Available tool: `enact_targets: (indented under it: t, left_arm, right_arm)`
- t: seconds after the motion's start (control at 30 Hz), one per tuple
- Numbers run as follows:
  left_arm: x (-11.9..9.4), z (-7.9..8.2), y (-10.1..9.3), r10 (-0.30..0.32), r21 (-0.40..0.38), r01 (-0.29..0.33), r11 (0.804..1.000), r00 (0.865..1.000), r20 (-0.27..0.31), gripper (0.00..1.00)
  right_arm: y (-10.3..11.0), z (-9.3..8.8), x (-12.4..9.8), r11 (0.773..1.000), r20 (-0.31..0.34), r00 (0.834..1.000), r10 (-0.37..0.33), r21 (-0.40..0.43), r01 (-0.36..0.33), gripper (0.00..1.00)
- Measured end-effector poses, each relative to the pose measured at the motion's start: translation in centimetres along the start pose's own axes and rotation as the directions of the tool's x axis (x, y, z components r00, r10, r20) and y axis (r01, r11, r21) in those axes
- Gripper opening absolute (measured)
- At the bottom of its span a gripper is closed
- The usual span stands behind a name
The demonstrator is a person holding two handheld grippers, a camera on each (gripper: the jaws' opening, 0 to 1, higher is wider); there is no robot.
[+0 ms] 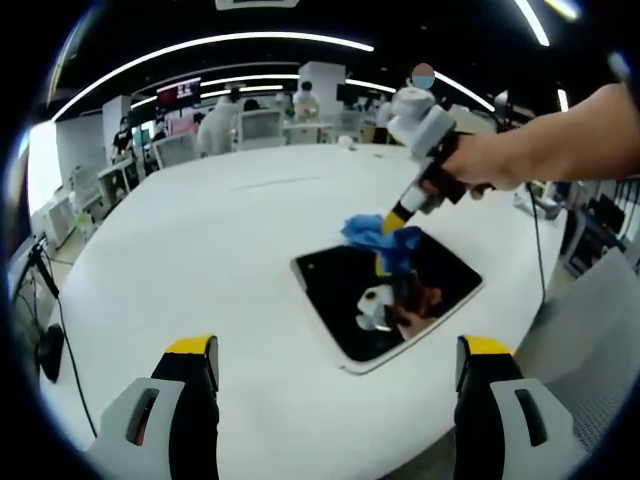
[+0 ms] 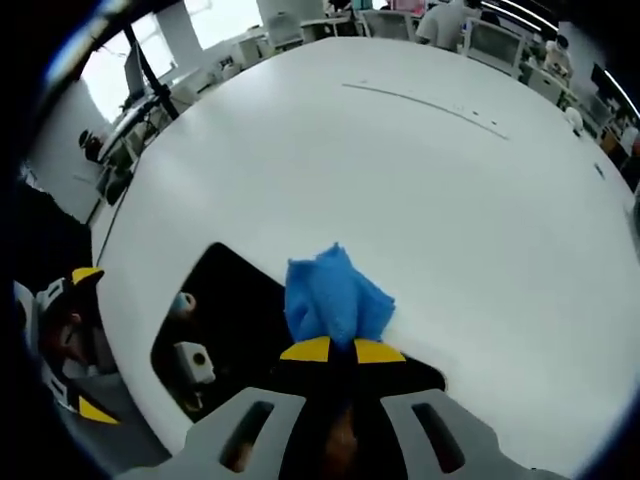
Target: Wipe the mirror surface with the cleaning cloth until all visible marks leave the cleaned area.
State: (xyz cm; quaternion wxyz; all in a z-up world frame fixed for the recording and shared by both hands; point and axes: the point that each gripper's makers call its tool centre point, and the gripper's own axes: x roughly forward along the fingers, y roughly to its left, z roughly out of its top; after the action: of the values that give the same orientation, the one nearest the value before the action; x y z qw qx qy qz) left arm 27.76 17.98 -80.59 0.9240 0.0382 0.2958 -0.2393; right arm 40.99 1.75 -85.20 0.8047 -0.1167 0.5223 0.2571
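In the left gripper view, the left gripper (image 1: 338, 400) at the bottom edge has its jaws wide apart and empty, held back, I judge, to keep the mirror (image 1: 388, 287) at centre in sight; the right gripper (image 1: 392, 222) presses the blue cloth (image 1: 382, 236) onto its far edge to wipe. The right gripper view adds the jaws closed on the cloth at lower centre.

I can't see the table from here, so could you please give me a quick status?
Right gripper shut on cloth, at mirror edge. Left gripper open, hovering. Nothing in the way.
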Motion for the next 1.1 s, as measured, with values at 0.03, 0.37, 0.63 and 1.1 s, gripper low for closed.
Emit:
enact_targets:
  t: [0.03,0.37,0.63,1.1]
  left_arm:
    - [0.0,0.0,0.0,0.000,0.000,0.000,1.000,1.000,0.001,0.99]
    - [0.0,0.0,0.0,0.000,0.004,0.000,1.000,1.000,0.001,0.99]
    - [0.0,0.0,0.0,-0.001,0.007,0.001,1.000,1.000,0.001,0.99]
    - [0.1,0.0,-0.3,-0.008,0.022,0.008,1.000,1.000,-0.003,0.99]
  right_arm:
    - [-0.1,-0.1,0.1,1.000,0.002,1.000,-0.001,0.000,0.001,0.01]
    - [0.2,-0.7,-0.2,1.000,0.021,1.000,0.000,0.023,-0.001,0.01]
    - [0.0,-1.0,0.6,1.000,0.028,1.000,0.002,0.026,-0.003,0.01]
    - [1.6,-3.0,-0.6,1.000,0.026,1.000,0.004,0.011,-0.004,0.01]
